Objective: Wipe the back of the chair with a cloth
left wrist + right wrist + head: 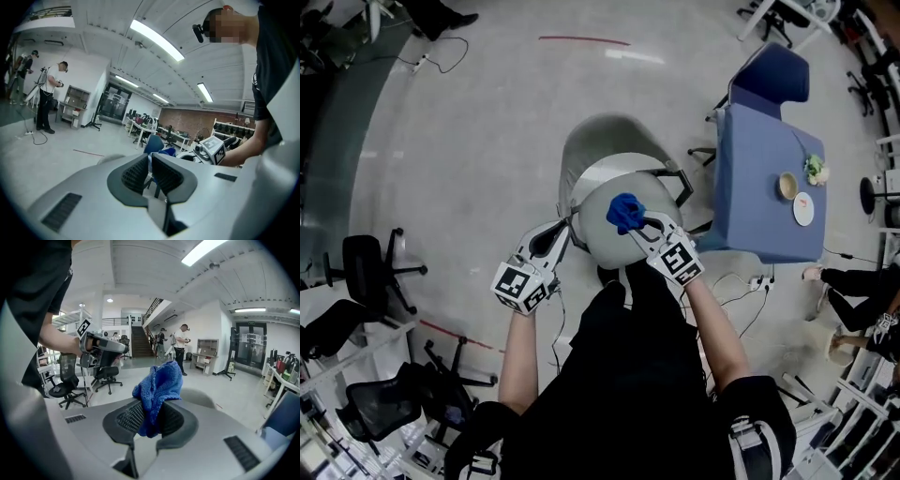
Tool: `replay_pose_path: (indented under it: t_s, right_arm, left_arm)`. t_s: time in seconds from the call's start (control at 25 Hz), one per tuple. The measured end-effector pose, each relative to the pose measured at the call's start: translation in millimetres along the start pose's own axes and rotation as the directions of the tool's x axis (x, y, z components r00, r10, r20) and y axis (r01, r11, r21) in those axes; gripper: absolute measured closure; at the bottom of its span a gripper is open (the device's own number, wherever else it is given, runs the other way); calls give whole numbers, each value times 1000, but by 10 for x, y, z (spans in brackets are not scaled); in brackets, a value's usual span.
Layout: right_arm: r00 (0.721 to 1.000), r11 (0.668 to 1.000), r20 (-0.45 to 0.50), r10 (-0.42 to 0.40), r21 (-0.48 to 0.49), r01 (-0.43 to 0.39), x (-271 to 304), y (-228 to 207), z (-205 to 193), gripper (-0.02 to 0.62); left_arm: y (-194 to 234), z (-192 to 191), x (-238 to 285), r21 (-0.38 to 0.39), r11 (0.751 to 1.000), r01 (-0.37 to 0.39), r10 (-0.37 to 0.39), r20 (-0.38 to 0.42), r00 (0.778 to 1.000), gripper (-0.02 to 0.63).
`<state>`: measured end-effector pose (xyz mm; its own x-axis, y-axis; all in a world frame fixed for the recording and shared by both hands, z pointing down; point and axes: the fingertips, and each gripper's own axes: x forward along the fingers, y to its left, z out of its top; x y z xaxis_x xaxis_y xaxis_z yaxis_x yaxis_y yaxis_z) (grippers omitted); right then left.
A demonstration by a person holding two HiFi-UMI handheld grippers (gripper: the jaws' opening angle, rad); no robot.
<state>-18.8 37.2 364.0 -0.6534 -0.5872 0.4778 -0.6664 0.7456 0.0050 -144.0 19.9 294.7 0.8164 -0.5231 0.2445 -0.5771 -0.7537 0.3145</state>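
The chair's pale grey back [598, 234] stands just in front of me in the head view, its seat [605, 141] beyond it. A crumpled blue cloth [625, 212] lies against the top of the back, and my right gripper [639, 223] is shut on it. The right gripper view shows the cloth [159, 385] bunched up between the right gripper's [150, 411] jaws. My left gripper [560, 234] is at the back's left rim. In its own view the left gripper [150, 163] has its jaws almost together; whether they pinch the rim is unclear.
A blue table [759, 159] to the right carries a bowl [787, 186] and a plate [803, 208], with a blue chair [778, 75] behind it. Black office chairs [366, 267] stand at the left. Cables [750, 281] run over the floor. People stand far off in the hall.
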Motion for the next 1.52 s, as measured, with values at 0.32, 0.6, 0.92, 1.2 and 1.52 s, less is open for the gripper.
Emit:
replay_pose_path:
  t_s: [0.32,0.6,0.92,1.2,1.52]
  right_arm:
    - [999,999,-17,46,11,-46,561,-436,-321,512]
    - [995,995,-21,100,-14,-101,1069,-639,-551,512]
    - [994,994,12,109,-8,-108,1645,-987,-746,512]
    - [991,991,38,126,-49,-124,2058,-1155,-734,512]
    - [987,986,44,153,-80,-149,2528,-1206,-679,512]
  left_arm:
    - [471,-329,320,-9,997,-79,79,-25,997,565]
    - [735,-680,534,-40,990,-132,130,-45,990,564]
    - [937,-803,771,-48,982,-182,180,-41,983,565]
    - [1038,-976,864,-63,975,-213,211,-44,977,564]
    - [1096,-1058,782,-83,966,-246,243,-49,969,564]
